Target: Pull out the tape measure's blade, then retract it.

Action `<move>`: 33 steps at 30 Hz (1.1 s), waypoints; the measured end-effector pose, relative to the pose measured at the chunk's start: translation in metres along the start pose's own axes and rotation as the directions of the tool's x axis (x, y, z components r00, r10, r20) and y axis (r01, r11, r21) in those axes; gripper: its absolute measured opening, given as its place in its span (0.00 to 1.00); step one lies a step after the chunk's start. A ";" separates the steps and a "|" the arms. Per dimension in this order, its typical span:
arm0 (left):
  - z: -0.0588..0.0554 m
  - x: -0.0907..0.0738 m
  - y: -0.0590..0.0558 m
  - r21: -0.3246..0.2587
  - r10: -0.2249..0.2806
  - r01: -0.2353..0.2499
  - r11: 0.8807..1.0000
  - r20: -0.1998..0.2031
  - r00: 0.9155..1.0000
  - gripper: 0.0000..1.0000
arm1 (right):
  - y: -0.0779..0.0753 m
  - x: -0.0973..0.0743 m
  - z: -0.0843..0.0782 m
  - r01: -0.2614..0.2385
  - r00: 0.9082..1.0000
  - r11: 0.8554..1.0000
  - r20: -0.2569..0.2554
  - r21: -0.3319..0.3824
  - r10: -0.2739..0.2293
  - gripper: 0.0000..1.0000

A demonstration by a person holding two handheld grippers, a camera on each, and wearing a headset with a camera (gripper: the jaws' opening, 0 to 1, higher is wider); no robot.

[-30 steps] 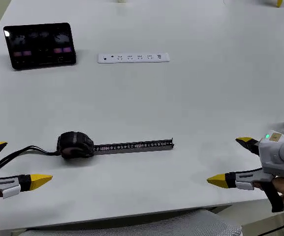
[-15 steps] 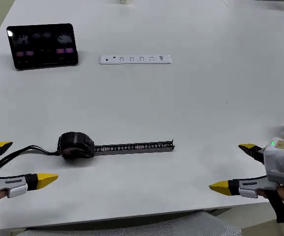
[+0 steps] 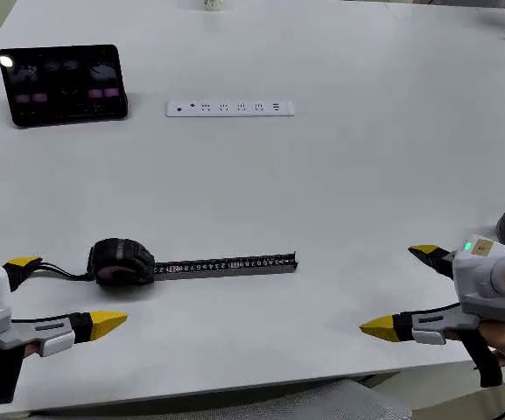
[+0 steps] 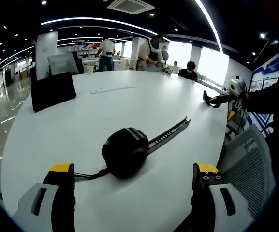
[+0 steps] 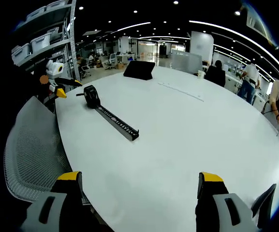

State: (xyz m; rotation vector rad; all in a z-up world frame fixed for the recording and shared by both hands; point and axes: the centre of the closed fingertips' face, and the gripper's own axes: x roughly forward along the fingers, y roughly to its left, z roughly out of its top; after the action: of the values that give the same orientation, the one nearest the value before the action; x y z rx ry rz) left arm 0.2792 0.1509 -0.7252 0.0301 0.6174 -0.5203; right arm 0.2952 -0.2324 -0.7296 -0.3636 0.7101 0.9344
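Observation:
A black tape measure (image 3: 121,261) lies on the white table (image 3: 322,184), its blade (image 3: 226,264) pulled out to the right and lying flat, its wrist strap trailing left. My left gripper (image 3: 64,293) stands open at the table's front left, just left of the case (image 4: 125,152), which sits a little ahead of its yellow-tipped fingers (image 4: 62,169). At the front right my right gripper (image 3: 405,289) is open and holds nothing, well right of the blade's end hook (image 3: 293,260). The tape measure (image 5: 92,95) and blade (image 5: 117,123) lie far ahead in the right gripper view.
A dark tablet (image 3: 61,84) stands at the back left. A white power strip (image 3: 229,108) lies at the back centre. A grey mesh chair back (image 3: 296,404) sits below the table's front edge. Several people stand around the far side of the table (image 4: 151,53).
The left gripper has moved right, closer to the tape measure's case. The right gripper has barely shifted. The tape measure and blade lie as before; the view has shifted slightly.

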 end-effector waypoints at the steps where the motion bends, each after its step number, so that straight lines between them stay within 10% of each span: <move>1: 0.002 0.001 -0.001 -0.006 0.000 0.000 1.000 0.005 1.000 0.99 | 0.001 0.001 0.000 -0.006 1.000 1.000 -0.007 -0.009 0.006 0.99; 11: 0.015 0.009 0.010 -0.055 0.132 -0.131 0.990 0.006 0.991 0.99 | -0.003 0.013 0.006 -0.062 0.996 0.995 -0.064 -0.073 0.057 0.99; 33: 0.037 0.036 -0.007 -0.051 0.142 -0.141 0.989 0.036 0.989 0.99 | -0.004 0.037 0.055 -0.113 0.991 0.974 -0.088 -0.198 0.098 0.99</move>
State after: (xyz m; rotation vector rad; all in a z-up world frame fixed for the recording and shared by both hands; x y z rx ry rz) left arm 0.3209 0.1216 -0.7140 0.0171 0.5840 -0.3674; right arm 0.3350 -0.1804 -0.7158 -0.5485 0.7124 1.1022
